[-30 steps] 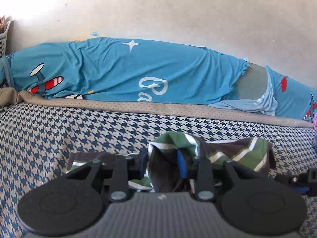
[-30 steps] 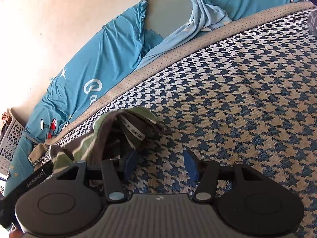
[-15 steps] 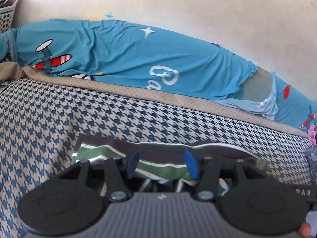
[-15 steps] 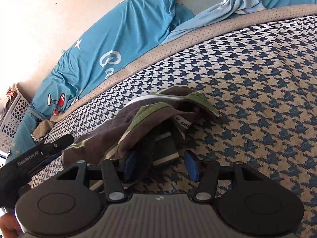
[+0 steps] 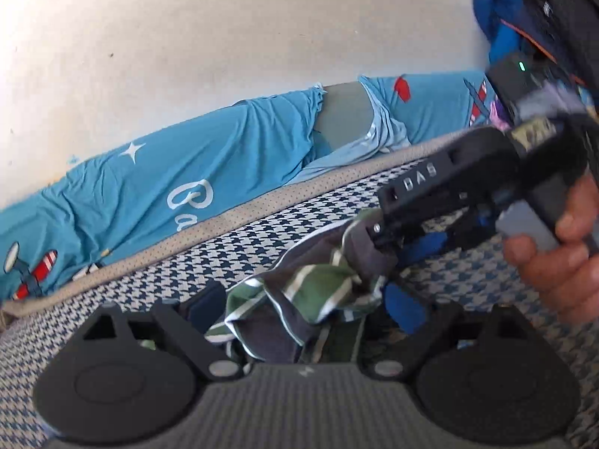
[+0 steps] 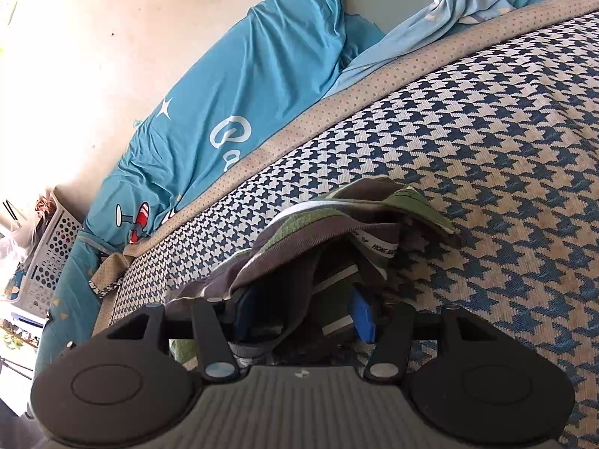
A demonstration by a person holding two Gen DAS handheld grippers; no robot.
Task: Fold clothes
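garment: a green-and-brown striped garment [image 5: 322,292] lies bunched on my houndstooth bedcover [image 6: 505,142], directly ahead of both claws.
left claw: my left gripper [image 5: 303,310] has just been opening; jaws wide, cloth between but not pinched.
right claw: my right gripper [image 6: 305,314] looks clenched on a fold of it.
axis: its length runs from my right claw's fold toward the left claw.
nearer: right.
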